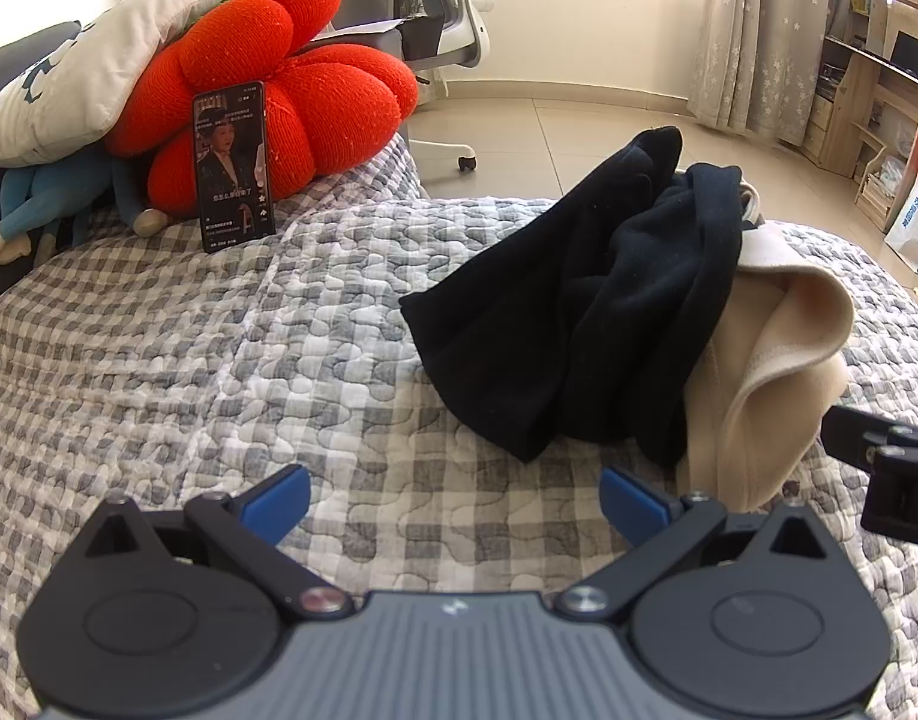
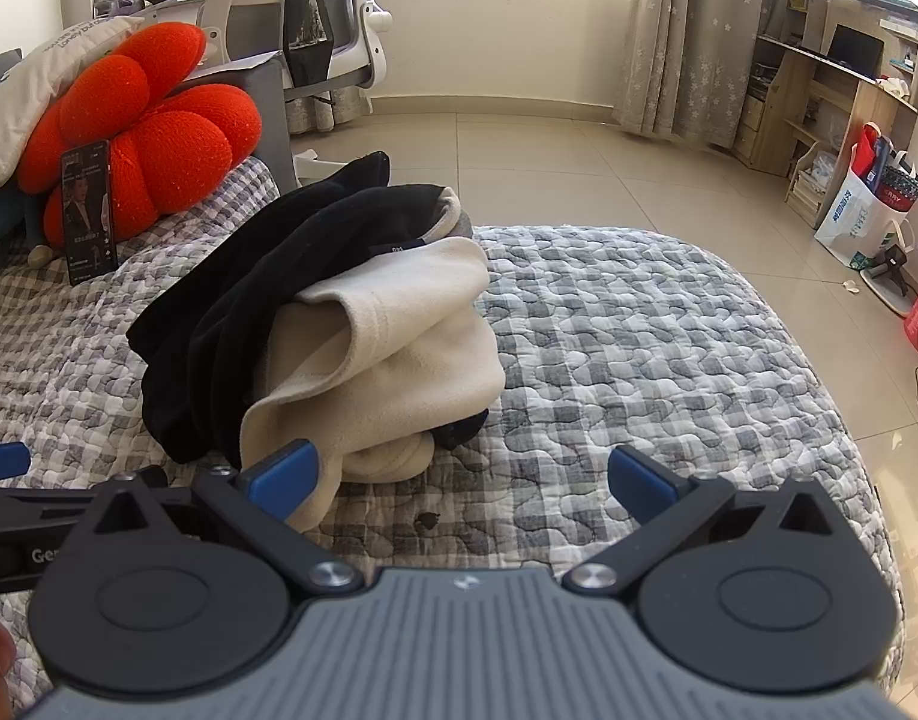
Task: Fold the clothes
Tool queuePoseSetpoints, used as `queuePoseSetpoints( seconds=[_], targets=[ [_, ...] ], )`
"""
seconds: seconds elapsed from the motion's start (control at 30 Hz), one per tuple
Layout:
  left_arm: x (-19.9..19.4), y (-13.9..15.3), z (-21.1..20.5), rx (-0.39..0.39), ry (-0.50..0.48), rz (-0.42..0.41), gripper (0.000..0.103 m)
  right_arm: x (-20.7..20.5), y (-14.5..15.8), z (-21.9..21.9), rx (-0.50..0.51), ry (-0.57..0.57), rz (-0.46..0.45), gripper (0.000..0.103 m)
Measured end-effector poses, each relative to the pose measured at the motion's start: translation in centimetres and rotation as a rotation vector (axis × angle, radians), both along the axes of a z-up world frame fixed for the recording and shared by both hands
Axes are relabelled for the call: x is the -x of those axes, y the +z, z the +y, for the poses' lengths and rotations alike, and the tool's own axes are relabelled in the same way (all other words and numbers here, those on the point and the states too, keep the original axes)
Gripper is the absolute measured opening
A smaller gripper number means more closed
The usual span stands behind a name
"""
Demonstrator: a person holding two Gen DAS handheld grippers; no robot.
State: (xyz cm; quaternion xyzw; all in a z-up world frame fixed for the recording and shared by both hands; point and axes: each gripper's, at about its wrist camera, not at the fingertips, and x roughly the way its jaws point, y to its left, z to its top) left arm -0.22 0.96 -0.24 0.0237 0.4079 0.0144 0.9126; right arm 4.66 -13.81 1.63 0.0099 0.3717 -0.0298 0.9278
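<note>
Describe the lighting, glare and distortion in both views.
Left wrist view: strong daylight washes out the wall beside the curtain; fisheye bends the quilt; black garment loses detail. Right wrist view: evenly lit, cream garment sharp, dark corners, curved floor tiles.

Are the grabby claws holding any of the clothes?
No. The left gripper and right gripper are open and empty, short of the crumpled black garment and cream fleece garment.

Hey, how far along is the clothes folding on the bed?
Nothing looks folded yet: the black garment lies crumpled over the cream garment on the checked quilt. Nothing is in hand; the left hand-held gripper and right hand-held gripper are open and empty. Separating and folding both remain.
</note>
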Motion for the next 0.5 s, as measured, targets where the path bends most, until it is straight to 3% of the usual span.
queuePoseSetpoints(
  seconds=[0.5],
  targets=[
    [-0.04, 0.05, -0.03, 0.000, 0.002, 0.002, 0.103, 0.05, -0.06, 0.09, 0.002, 0.004, 0.003, 0.103]
  ],
)
